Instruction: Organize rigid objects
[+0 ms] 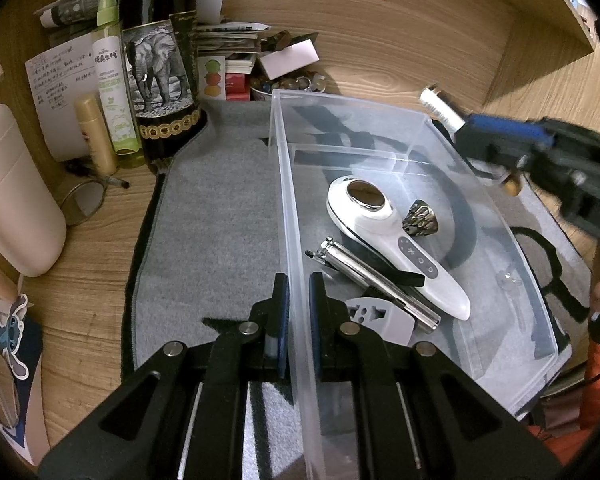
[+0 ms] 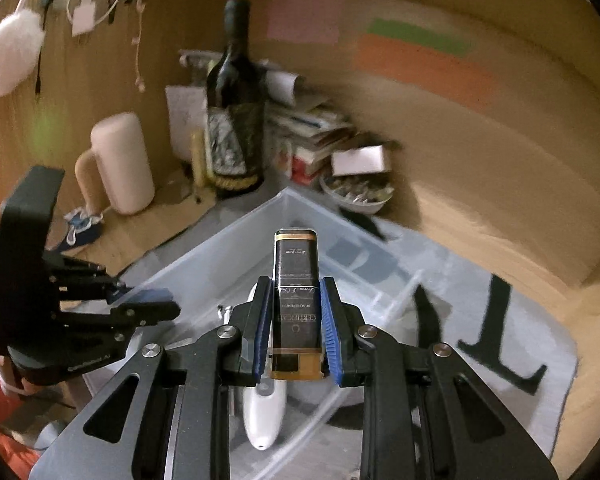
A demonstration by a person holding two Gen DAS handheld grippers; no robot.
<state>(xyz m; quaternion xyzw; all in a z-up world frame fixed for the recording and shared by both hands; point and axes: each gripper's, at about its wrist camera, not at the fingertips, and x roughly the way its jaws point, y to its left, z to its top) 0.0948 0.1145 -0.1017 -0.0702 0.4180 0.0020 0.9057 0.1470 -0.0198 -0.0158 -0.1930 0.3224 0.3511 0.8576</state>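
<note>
A clear plastic bin (image 1: 412, 148) sits on a grey mat (image 1: 212, 220). In it lie a white handheld device (image 1: 384, 232), a silver metal tube (image 1: 376, 284), a patterned shell-like piece (image 1: 420, 216) and a grey plug adapter (image 1: 380, 318). My left gripper (image 1: 298, 288) is shut on the bin's left wall. My right gripper (image 2: 296, 292) is shut on a black and gold box (image 2: 296, 280) and holds it above the bin (image 2: 260, 240). The right gripper also shows in the left wrist view (image 1: 460, 116), over the bin's far right rim.
A dark wine bottle (image 1: 160, 60), a green spray bottle (image 1: 112, 76), a gold tube (image 1: 96, 136), papers and a bowl of small items (image 1: 288, 80) crowd the desk's back left. A pink cylinder (image 1: 12, 192) stands at the left. Wooden walls enclose the desk.
</note>
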